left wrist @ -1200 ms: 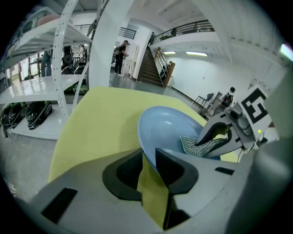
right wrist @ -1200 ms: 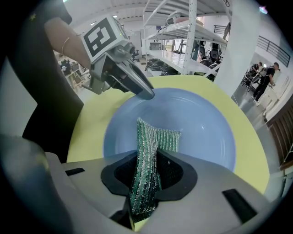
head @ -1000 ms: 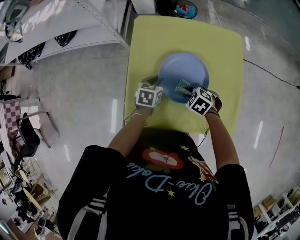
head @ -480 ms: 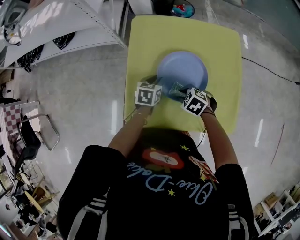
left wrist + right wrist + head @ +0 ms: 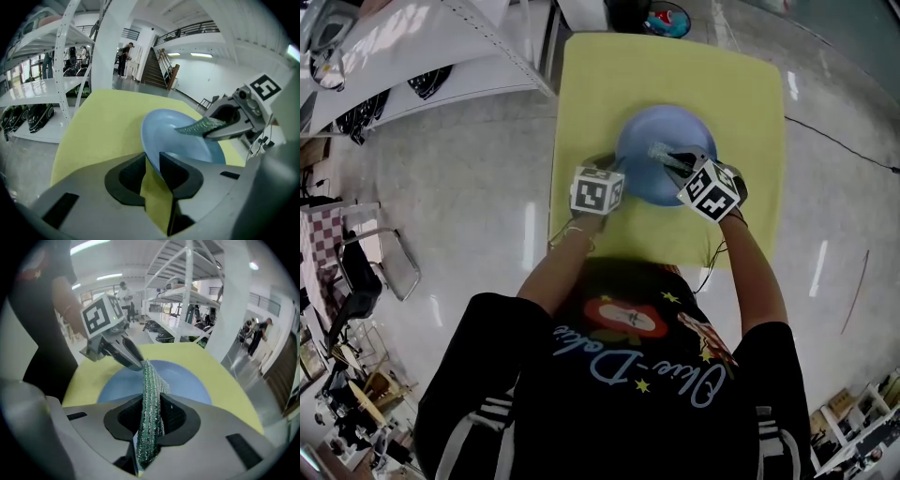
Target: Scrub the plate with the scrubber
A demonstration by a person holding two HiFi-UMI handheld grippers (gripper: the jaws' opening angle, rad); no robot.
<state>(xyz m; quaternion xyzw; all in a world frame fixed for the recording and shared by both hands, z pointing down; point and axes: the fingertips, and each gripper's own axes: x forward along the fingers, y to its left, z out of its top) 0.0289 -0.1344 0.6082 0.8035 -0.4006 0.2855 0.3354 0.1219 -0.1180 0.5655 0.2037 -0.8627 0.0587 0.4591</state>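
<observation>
Blue round plate (image 5: 667,131) sits on the yellow table (image 5: 675,66), in the upper middle of the head view. It looks tipped up a little. The left gripper (image 5: 152,161) is at the plate's lower left edge, and its jaws pinch the rim. The right gripper (image 5: 152,404) has its jaws squeezed tight on the green mesh scrubber (image 5: 149,380). The scrubber stands on its thin edge. Its long side points away from the jaws, up and left onto the plate's middle. I think the right gripper will do the rubbing while the left one holds the plate.
</observation>
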